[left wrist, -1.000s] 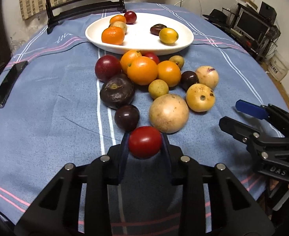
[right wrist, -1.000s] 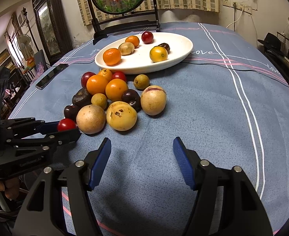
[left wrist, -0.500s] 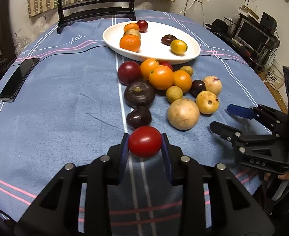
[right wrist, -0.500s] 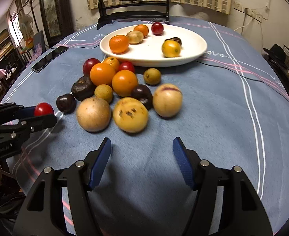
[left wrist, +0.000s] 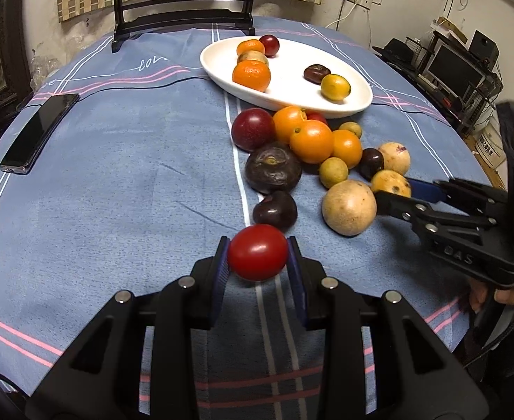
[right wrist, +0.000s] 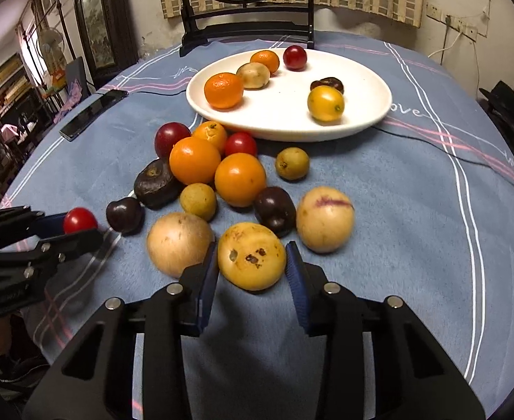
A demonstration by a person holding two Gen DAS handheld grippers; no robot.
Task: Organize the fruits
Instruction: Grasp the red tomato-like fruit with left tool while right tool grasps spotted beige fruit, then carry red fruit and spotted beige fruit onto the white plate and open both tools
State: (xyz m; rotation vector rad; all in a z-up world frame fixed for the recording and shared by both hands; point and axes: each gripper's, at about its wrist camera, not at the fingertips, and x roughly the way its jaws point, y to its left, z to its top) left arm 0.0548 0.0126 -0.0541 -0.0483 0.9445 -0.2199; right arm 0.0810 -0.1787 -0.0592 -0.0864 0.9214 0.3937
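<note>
The left gripper (left wrist: 257, 259) is clamped on a red tomato (left wrist: 257, 252) above the blue tablecloth (left wrist: 117, 182), embroidered "love"; the right gripper (right wrist: 251, 262), marked "DAS", is closing around a spotted yellow fruit (right wrist: 251, 260) near the white plate (right wrist: 362, 112)

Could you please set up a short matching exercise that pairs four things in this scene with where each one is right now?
Things:
1. red tomato
2. spotted yellow fruit
3. mandarin
4. phone

Places:
A. on the white plate
B. flat on the tablecloth, apart from the fruit
C. between the fingers of the left gripper
D. between the fingers of the right gripper, whose jaws are closing

Pairs: 1-C, 2-D, 3-A, 4-B
</note>
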